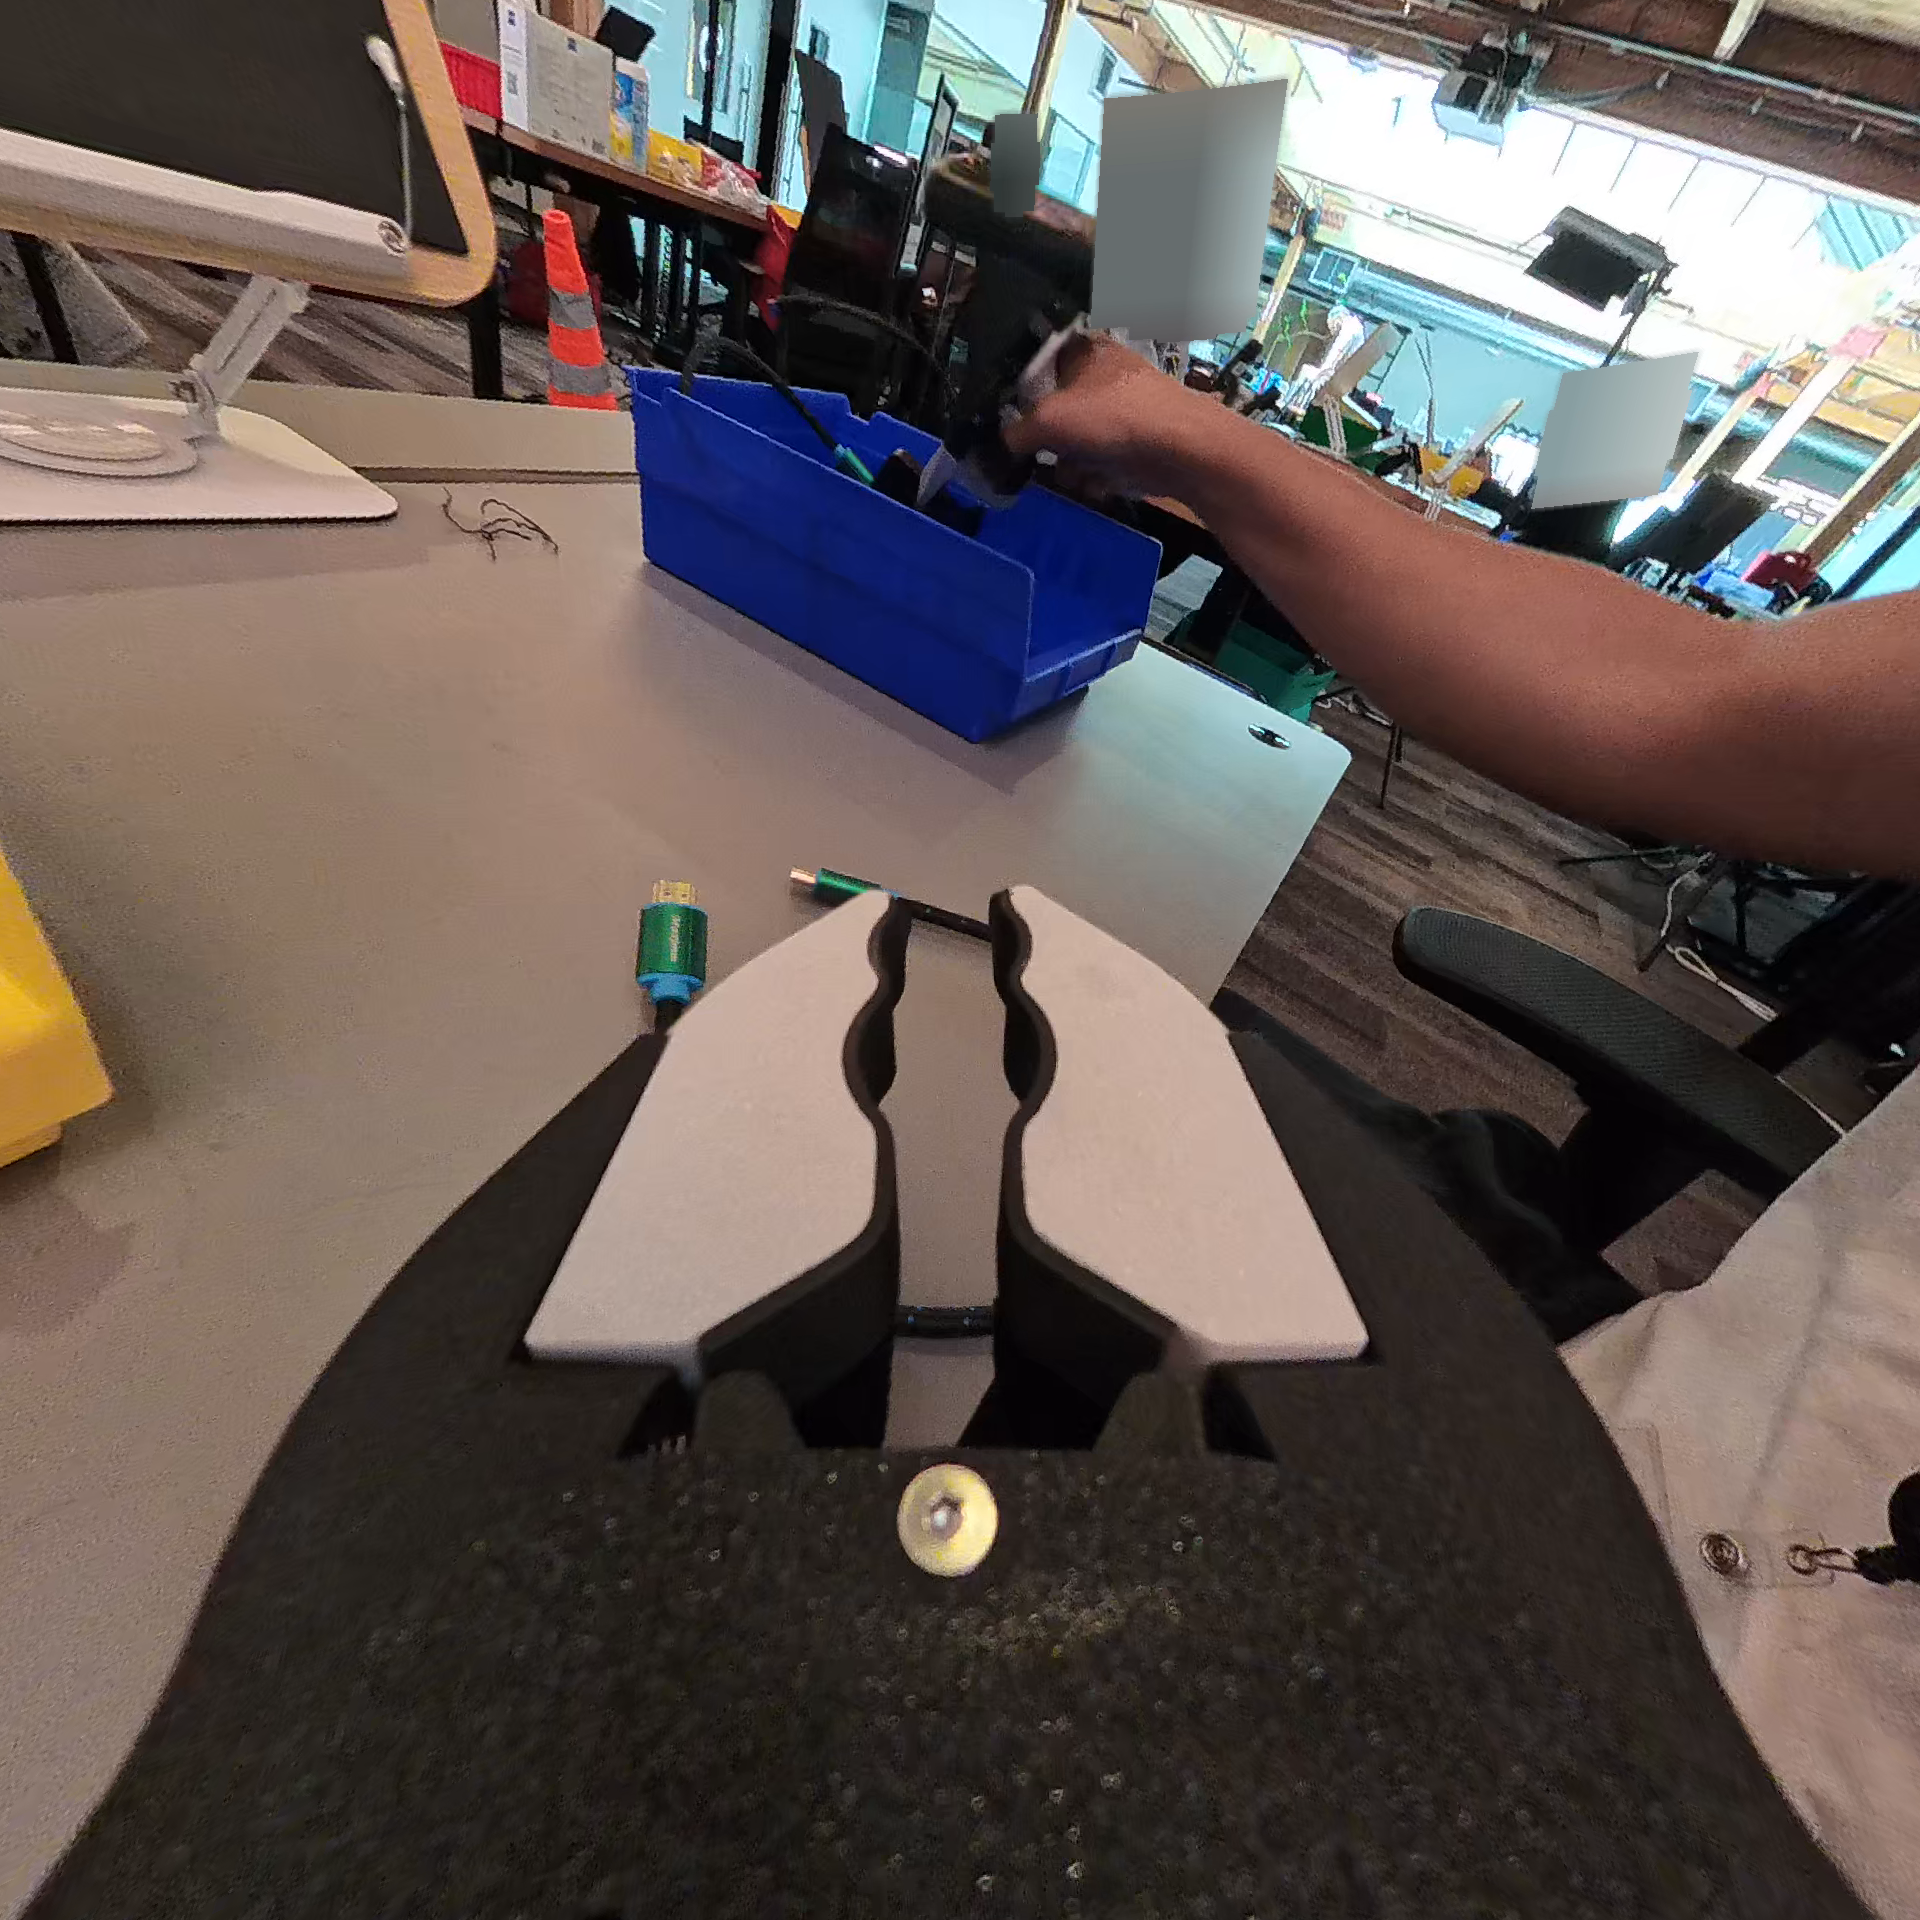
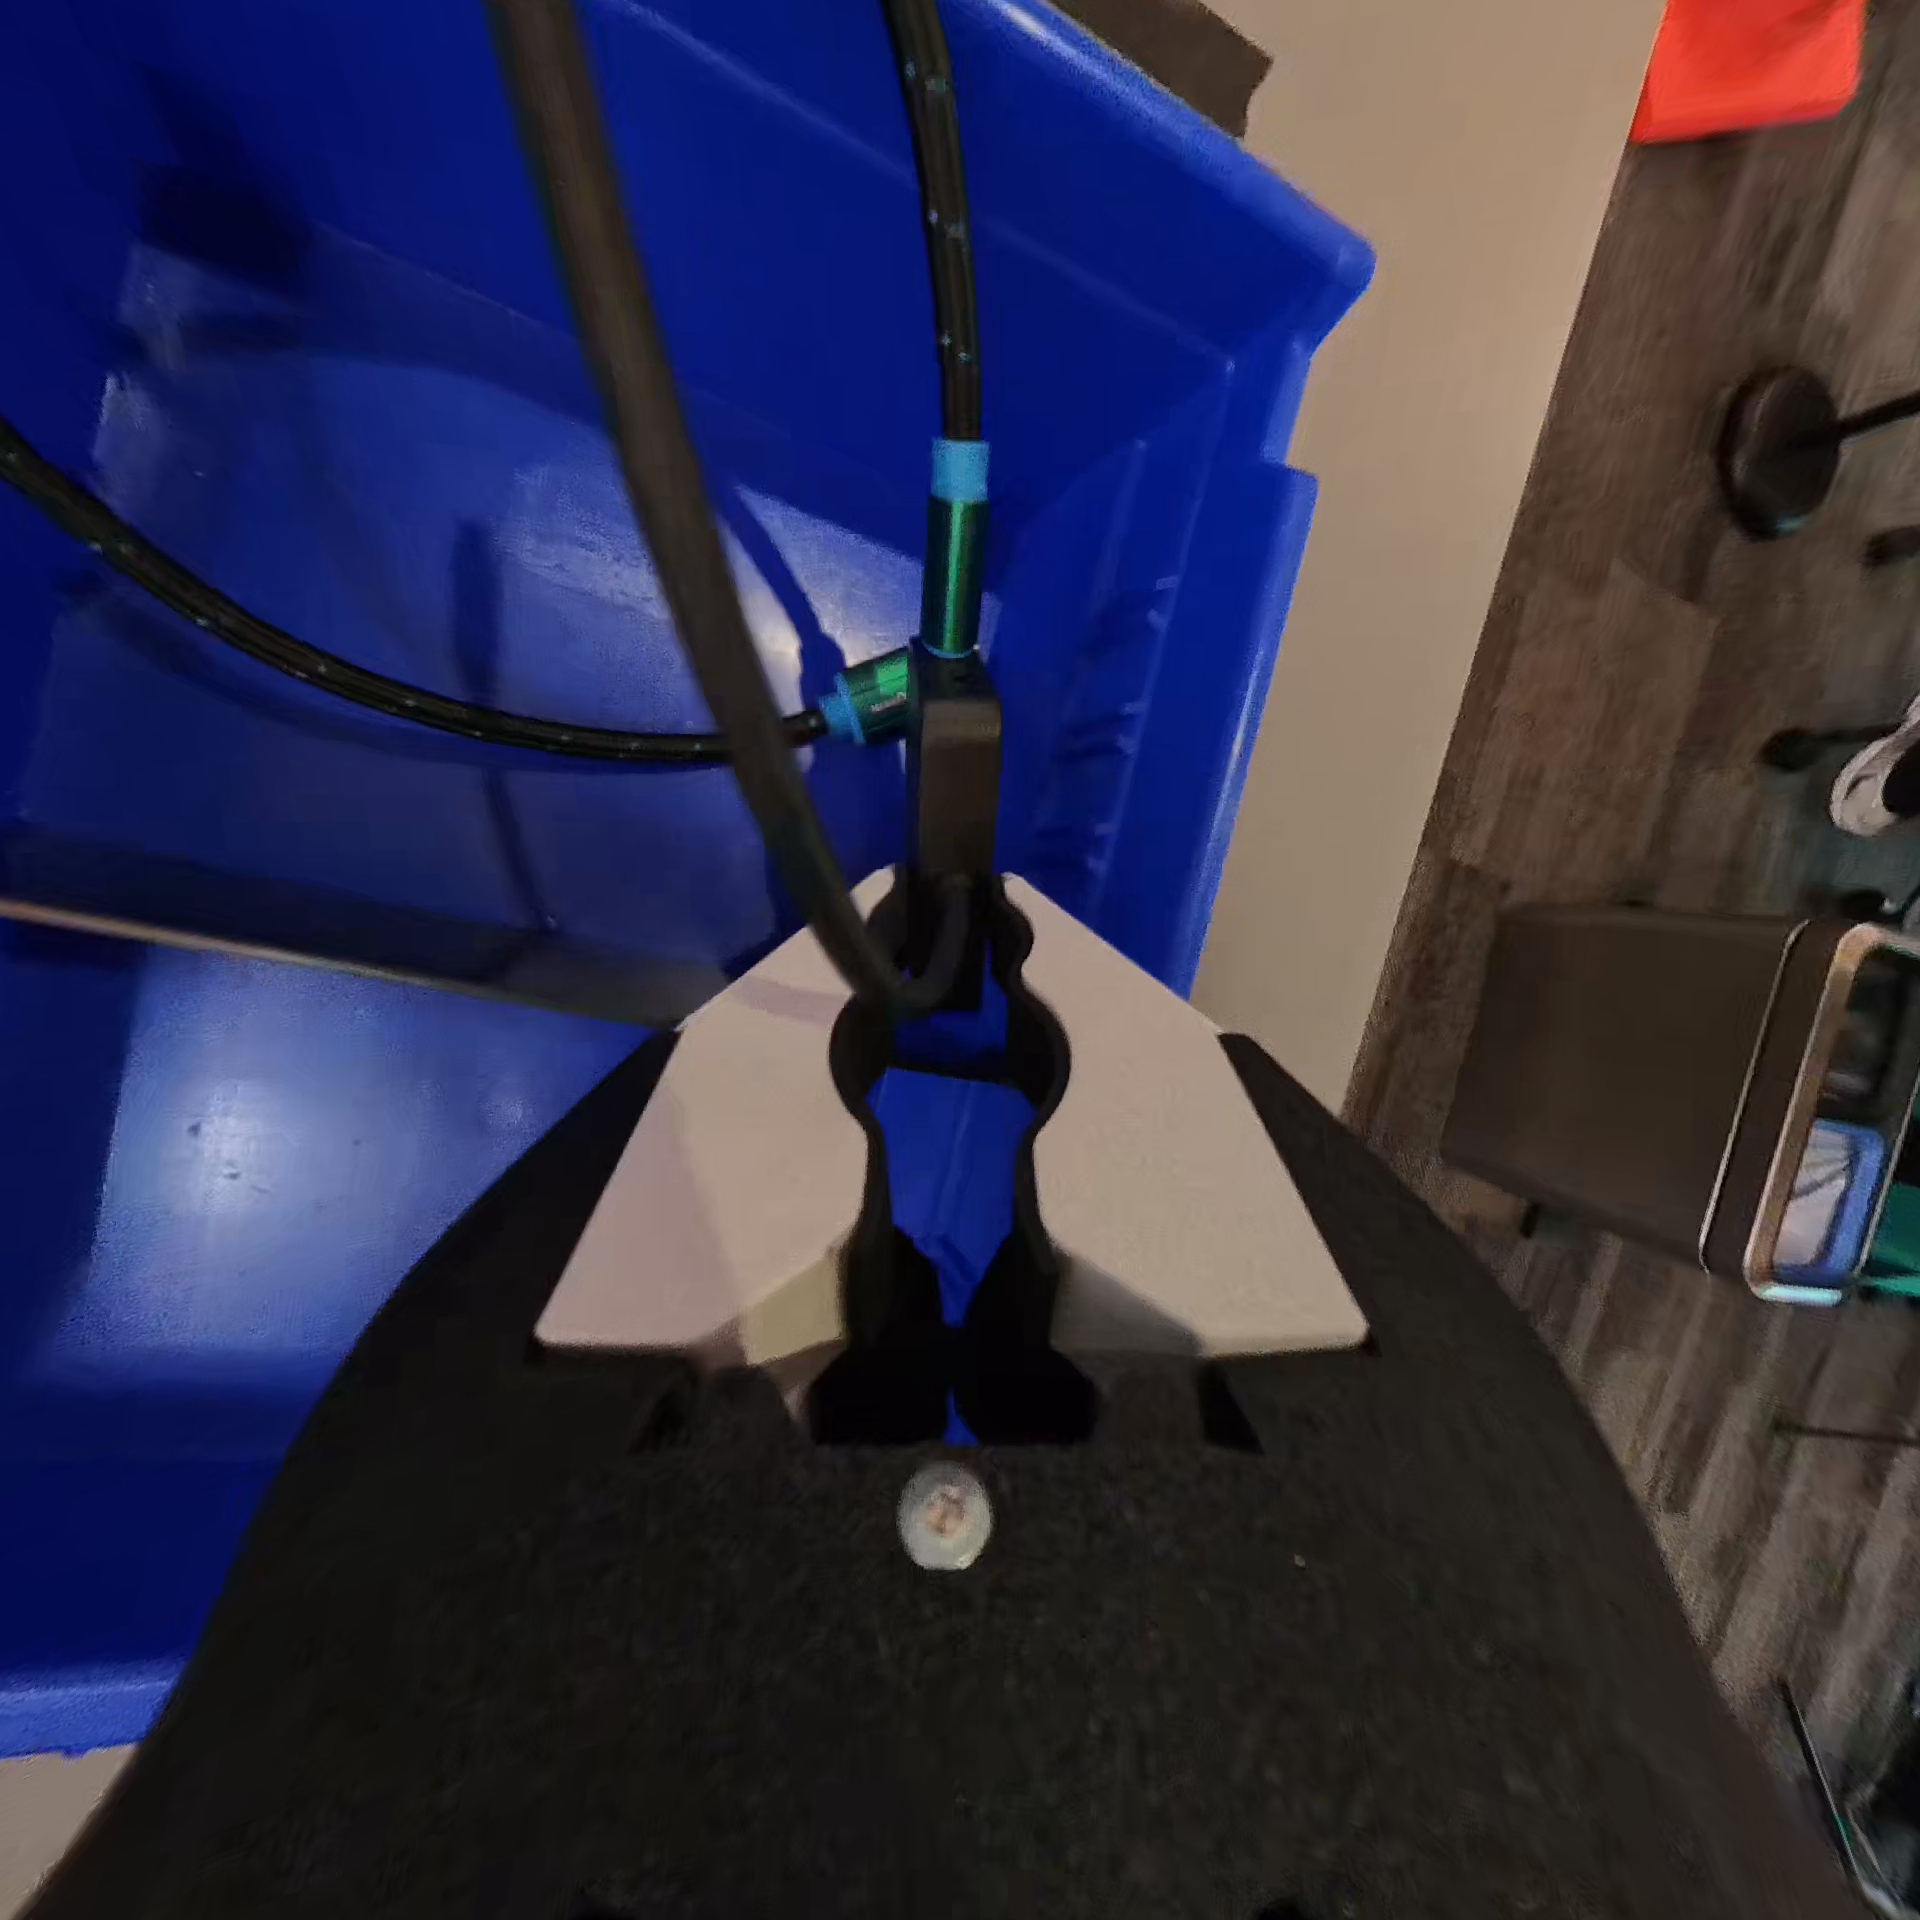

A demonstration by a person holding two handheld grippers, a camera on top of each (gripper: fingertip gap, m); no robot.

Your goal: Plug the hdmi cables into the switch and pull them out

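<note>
A blue bin (image 1: 883,582) stood on the grey worktop (image 1: 312,779), well beyond the left gripper (image 1: 945,904). A yellow bin (image 1: 42,1049) sat at the worktop's left edge, a white lamp base (image 1: 156,457) lay at the far left, and an orange cone (image 1: 571,312) stood on the floor behind. A black chair (image 1: 1600,1039) waited off the right edge.

The left gripper hovered low over the worktop with its jaws apart and nothing between them. Two green HDMI plugs lay just ahead: one (image 1: 673,940) left of the fingertips with its long axis running away from the camera and its metal tip pointing toward the blue bin, the other (image 1: 836,885) lying crosswise with its tip to the left, its black cable passing under the jaws.

The right wrist view showed the right gripper (image 2: 951,914) above the blue bin's interior (image 2: 312,520), jaws clamped on the near end of the dark switch (image 2: 956,769), whose long axis ran straight ahead from the fingertips. A green plug (image 2: 954,571) sat in its far end, in line with it, and another (image 2: 868,701) entered from the left side. A thick black cable (image 2: 665,468) crossed in front, partly screening the switch.

Only the left wrist view showed the person's hand (image 1: 1101,436) on the right gripper, reaching into the bin.
</note>
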